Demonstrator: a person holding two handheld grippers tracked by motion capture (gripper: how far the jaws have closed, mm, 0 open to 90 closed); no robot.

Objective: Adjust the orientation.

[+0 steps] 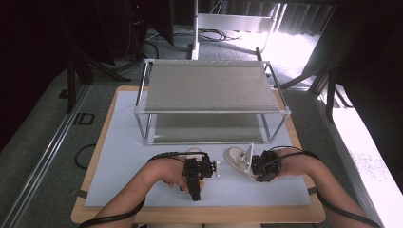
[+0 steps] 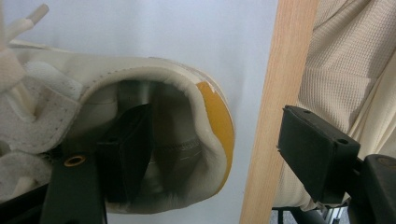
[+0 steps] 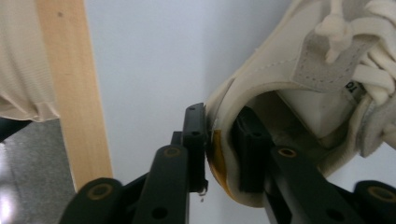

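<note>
Your left tongs (image 1: 203,167) sit low at the near side of the bench (image 1: 95,199), and their jaws stand apart around the heel of the left shoe (image 2: 154,135). In the left gripper view one jaw is down inside the shoe's opening and the other jaw is outside, well away from the heel wall, so nothing is pinched yet. I think you put one jaw inside so that a squeeze would catch the heel wall, which is the firm part of a soft shoe. Your left arm comes in from the bottom of the high view, with the hand bent in toward the middle. On the other side, your right tongs (image 1: 259,167) are clamped on the heel of the right shoe (image 1: 236,156). In the right gripper view one jaw presses from outside and one from inside, with the heel wall tight between them. That grip looks good for lifting the shoe without bending it. Both shoes lie on the white mat (image 1: 128,142), just in front of the metal rack (image 1: 209,90). Your right arm reaches in from the bottom too, hand turned inward.
</note>
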